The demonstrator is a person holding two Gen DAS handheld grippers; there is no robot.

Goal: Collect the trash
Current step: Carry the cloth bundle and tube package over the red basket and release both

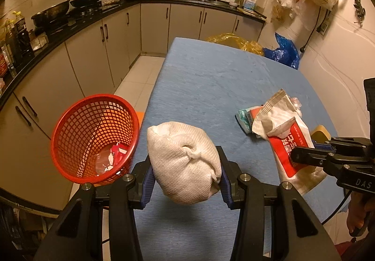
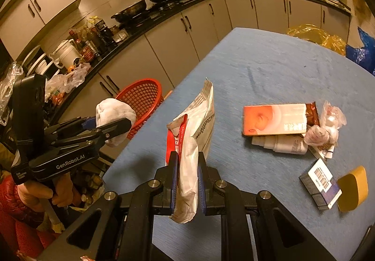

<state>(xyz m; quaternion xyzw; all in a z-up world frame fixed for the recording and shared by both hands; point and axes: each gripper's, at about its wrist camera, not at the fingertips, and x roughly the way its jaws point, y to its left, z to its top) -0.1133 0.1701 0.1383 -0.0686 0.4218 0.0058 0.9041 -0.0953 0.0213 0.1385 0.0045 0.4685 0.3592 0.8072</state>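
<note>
Kitchen worktop [image 1: 211, 78] under blue cloth, trash being gathered two pieces at once.
Left tool [image 1: 186, 167] pinches a white knotted bundle [image 1: 185, 162] beside the red basket [image 1: 93, 137], likely for dropping in; right tool [image 2: 186, 181] is pressed onto a flat wrapper [image 2: 196, 130], lifted clear of the remaining litter [image 2: 281, 125].

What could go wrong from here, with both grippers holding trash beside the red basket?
The left gripper pinches the bulky white wad only at its sides; it may slip out short of the red basket. The right gripper holds the tall wrapper low down, so its floppy top could snag the rim or fold outside.
</note>
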